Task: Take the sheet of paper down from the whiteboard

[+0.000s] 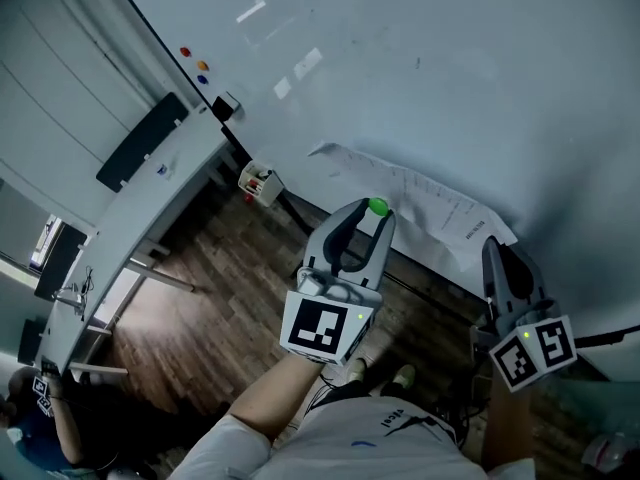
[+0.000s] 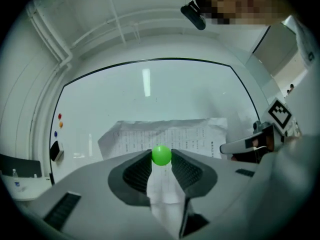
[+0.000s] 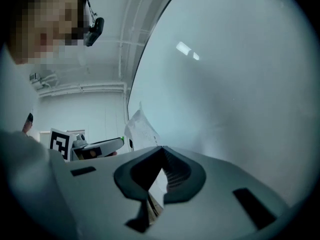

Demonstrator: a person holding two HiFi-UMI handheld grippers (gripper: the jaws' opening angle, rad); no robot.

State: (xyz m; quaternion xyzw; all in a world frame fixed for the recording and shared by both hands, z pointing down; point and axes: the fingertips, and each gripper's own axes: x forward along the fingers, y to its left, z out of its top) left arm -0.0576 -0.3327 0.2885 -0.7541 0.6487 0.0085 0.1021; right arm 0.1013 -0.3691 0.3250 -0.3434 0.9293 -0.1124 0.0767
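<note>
Most of the head view is taken by the whiteboard [image 1: 450, 68], seen steeply from above, with wooden floor under it. The sheet of paper [image 1: 420, 200] lies on the lower part of the whiteboard, its edges a little lifted off the surface. The left gripper [image 1: 372, 213] points at the whiteboard with a green ball magnet [image 1: 378, 206] at its tips. The right gripper [image 1: 492, 253] reaches the whiteboard at the far corner of the sheet.

From the left gripper view, the magnet [image 2: 161, 155] sits exactly between the two jaw tips and touches both, so the jaws seem to pinch it while standing rather wide. Behind it the sheet [image 2: 165, 134] hangs on the whiteboard, and the right gripper [image 2: 224, 148] comes in from the side, close to the whiteboard.

From the right gripper view, the jaws are pressed together at the tips [image 3: 161, 149], and a white strip of the sheet [image 3: 155, 184] passes between them. I judge that they clamp the paper's edge. The rest of the sheet [image 3: 140, 129] bends away from the whiteboard.

The step in hand, as I read it, is removing the magnet while the other gripper secures the paper. Next, the left gripper should draw the magnet straight away from the whiteboard. The right one must keep its clamp, then peel the sheet off gently so it does not tear or slip.
</note>
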